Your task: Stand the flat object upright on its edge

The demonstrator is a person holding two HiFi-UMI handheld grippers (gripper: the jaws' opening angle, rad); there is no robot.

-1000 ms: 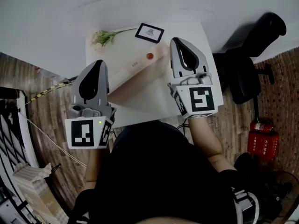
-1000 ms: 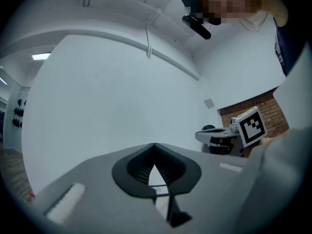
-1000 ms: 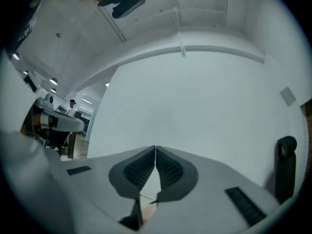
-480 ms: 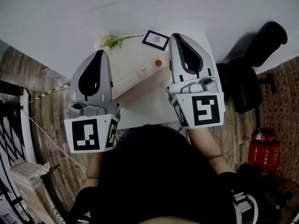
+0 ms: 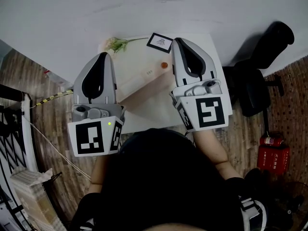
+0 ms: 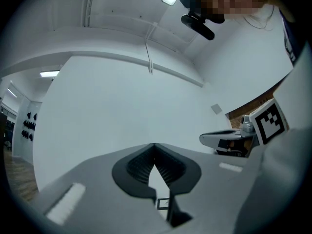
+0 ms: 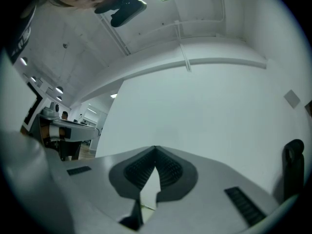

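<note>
A small picture in a black frame [image 5: 160, 42] lies flat at the far edge of the white table [image 5: 137, 119]. Both grippers hang well above the table and point toward the white wall. My left gripper [image 5: 103, 55] is shut and holds nothing; its closed jaws [image 6: 154, 145] frame a sliver of table where the picture frame [image 6: 164, 204] shows. My right gripper [image 5: 178, 40] is also shut and empty, its tips just right of the frame in the head view. The right gripper view shows its jaws [image 7: 155, 148] closed against the wall.
On the table lie a green sprig [image 5: 117, 44], a small orange thing [image 5: 164, 65] and a long beige box [image 5: 144, 93]. A black office chair [image 5: 260, 66] stands to the right, with a red fire extinguisher [image 5: 273, 153] on the floor. Cables [image 5: 48, 97] run at the left.
Both grippers have come up closer to the head camera and reach a little farther forward. Their jaws stay shut. Nothing on the table has moved.
</note>
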